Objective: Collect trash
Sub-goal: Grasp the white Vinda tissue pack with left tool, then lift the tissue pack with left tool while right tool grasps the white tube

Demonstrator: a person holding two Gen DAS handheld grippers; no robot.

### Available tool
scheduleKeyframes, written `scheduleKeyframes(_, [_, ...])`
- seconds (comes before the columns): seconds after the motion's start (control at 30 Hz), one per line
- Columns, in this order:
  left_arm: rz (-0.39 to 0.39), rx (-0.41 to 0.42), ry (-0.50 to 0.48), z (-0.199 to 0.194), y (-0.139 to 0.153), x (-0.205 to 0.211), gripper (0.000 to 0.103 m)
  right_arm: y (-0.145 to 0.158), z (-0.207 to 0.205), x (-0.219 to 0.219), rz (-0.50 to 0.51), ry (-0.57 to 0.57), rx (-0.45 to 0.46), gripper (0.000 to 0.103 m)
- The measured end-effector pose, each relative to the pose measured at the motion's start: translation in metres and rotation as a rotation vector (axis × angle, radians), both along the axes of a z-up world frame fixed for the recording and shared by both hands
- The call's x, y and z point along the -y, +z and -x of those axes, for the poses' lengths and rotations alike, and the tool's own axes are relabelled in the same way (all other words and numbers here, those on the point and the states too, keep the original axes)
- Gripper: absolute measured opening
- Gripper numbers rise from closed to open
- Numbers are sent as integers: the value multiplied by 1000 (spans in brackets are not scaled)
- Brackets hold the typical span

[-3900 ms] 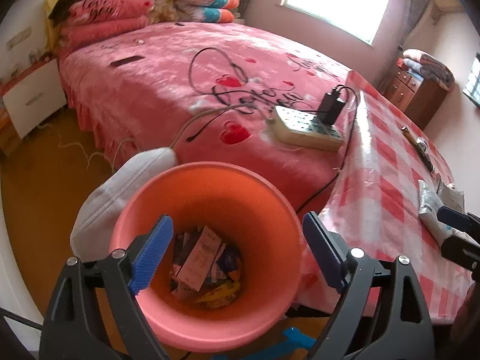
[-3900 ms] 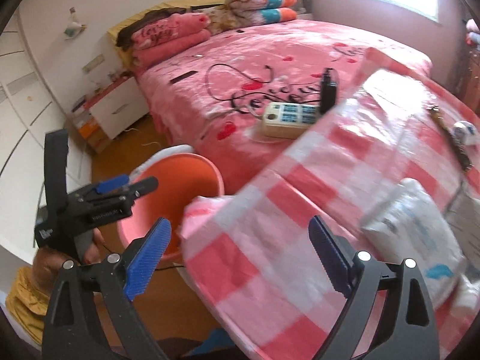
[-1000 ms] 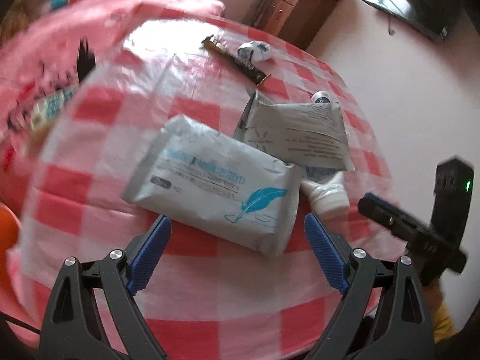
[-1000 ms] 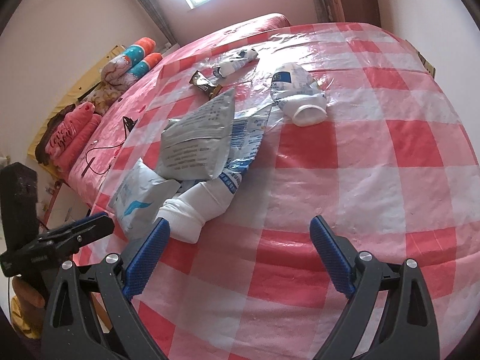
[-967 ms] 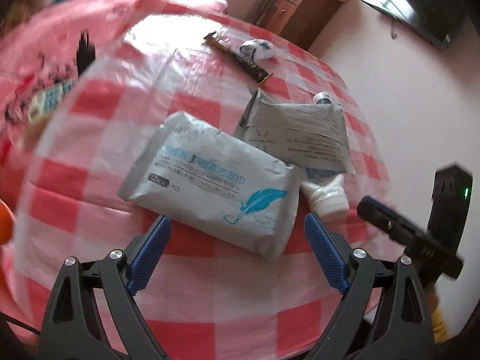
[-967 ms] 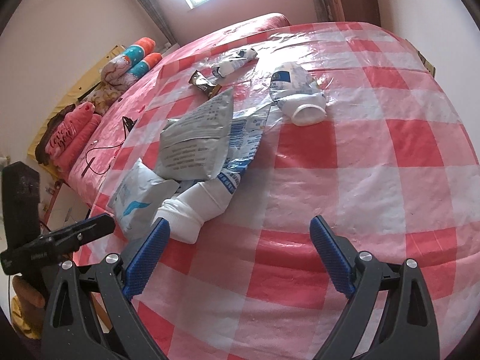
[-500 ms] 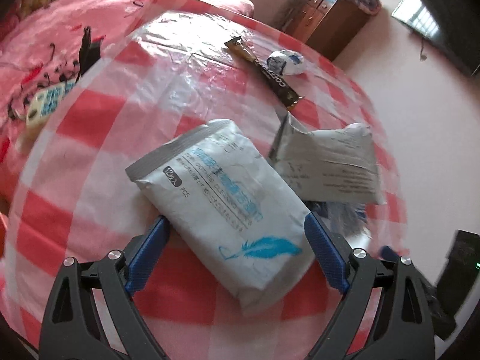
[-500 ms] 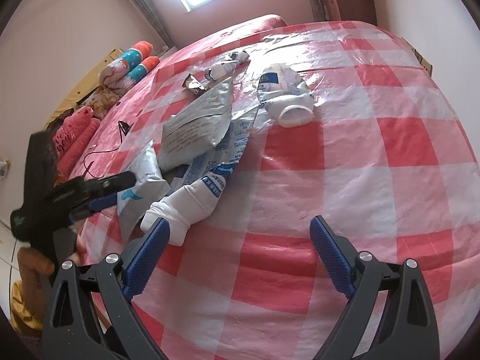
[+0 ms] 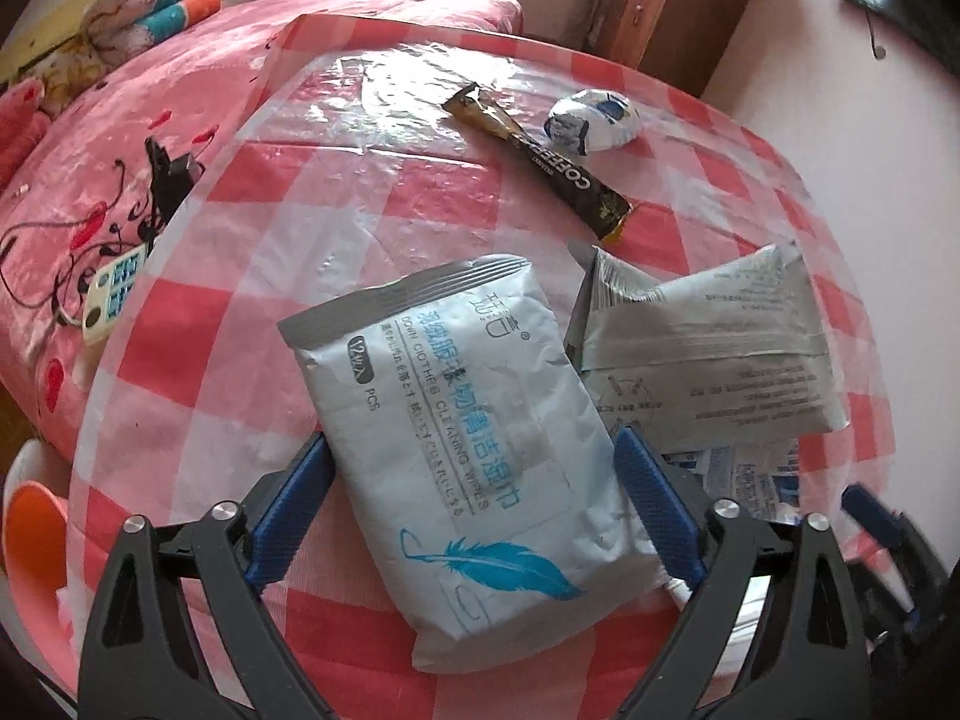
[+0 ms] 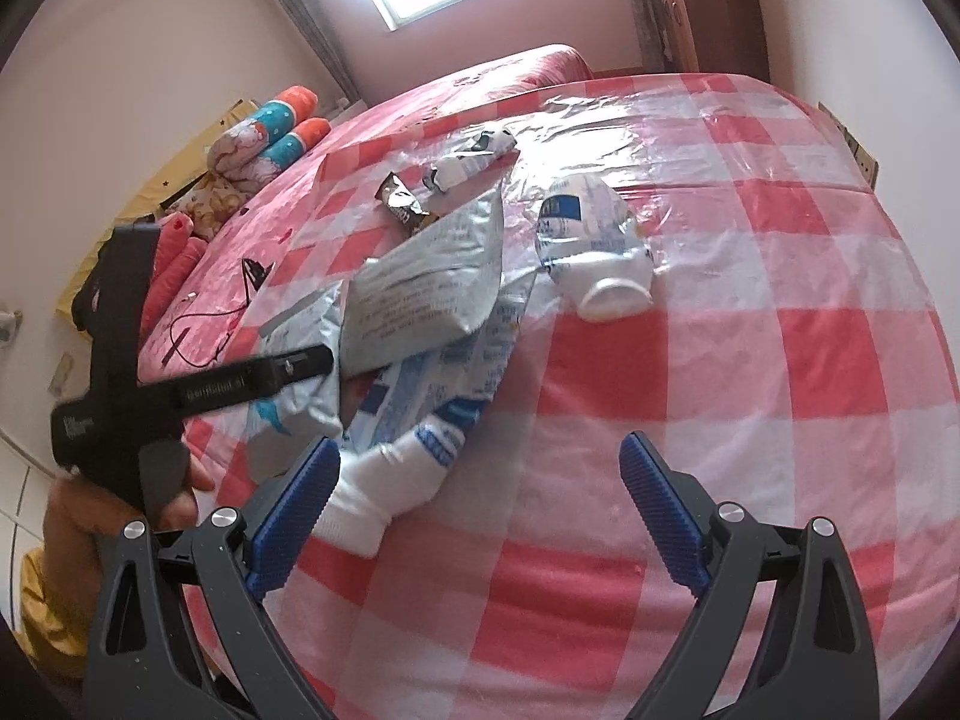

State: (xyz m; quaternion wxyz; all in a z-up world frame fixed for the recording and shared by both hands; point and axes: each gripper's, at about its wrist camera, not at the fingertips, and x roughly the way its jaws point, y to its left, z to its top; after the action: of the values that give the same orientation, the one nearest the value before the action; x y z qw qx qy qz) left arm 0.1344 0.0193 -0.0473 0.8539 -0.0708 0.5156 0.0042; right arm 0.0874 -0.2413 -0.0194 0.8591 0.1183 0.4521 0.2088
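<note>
A grey-white wipes pack [image 9: 468, 420] with a blue feather lies on the checked table [image 9: 252, 192]. My left gripper [image 9: 474, 447] straddles its near half, its jaws opening, the blue pads [image 9: 288, 510] beside the pack's edges and not pressing on it. Beside the pack are a grey pouch [image 9: 708, 360], a brown coffee stick [image 9: 540, 162] and a crumpled white-blue wrapper [image 9: 594, 117]. My right gripper [image 10: 480, 447] is open over bare cloth, with a squashed white tube [image 10: 396, 468] by its left finger. A crushed white bottle [image 10: 591, 258] lies farther off.
An orange bin [image 9: 30, 534] shows past the table's lower left edge. A pink bed [image 9: 90, 120] with a power strip [image 9: 114, 294] adjoins the table. A wooden cabinet [image 9: 672, 6] stands behind. A hand [image 10: 90, 516] grips the left tool's handle.
My left gripper has moved forward and tipped down over the wipes pack, which now lies between its fingers. The right gripper has stayed about where it was.
</note>
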Motion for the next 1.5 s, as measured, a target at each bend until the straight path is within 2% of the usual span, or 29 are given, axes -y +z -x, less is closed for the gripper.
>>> scheduleKeyframes(0.2, [-62,13,-19,-7,-7,7,98,-9,-8,-9,-32,24,-53,93])
scheduleKeyframes(0.33, [-50,37,-21,-5,-9,4,96,-12,-11,-20,-26,41,-50,93])
scheduleKeyframes(0.57, [-41,72,-36,6,-6,1,85,-18,-15,-34,-80,45,-72,93])
scheduleKeyframes(0.67, [-40,80,-29,14,-6,-1,81,-18,-12,-43,-58,55,-56,93])
scheduleKeyframes(0.77, [-11,79,-48,23,-5,-2,81,-19,-11,-39,-106,60,-65,93])
scheduleKeyframes(0.9, [-32,81,-117,41,-6,12,81,-19,-11,-25,-172,34,-83,93])
scheduleKeyframes(1.0, [7,80,-159,53,-5,18,81,-17,-5,-17,-122,6,-67,93])
scheduleKeyframes(1.17, [74,79,-257,69,-3,34,80,-13,0,-3,-93,-31,-58,93])
scheduleKeyframes(1.3, [188,74,-341,79,-1,43,81,-9,1,1,-79,-46,-49,93])
scheduleKeyframes(1.4, [225,73,-323,82,-1,36,80,-5,1,-1,-29,-48,-23,93])
scheduleKeyframes(1.5, [216,77,-257,86,0,17,80,-3,1,-6,30,-36,2,93])
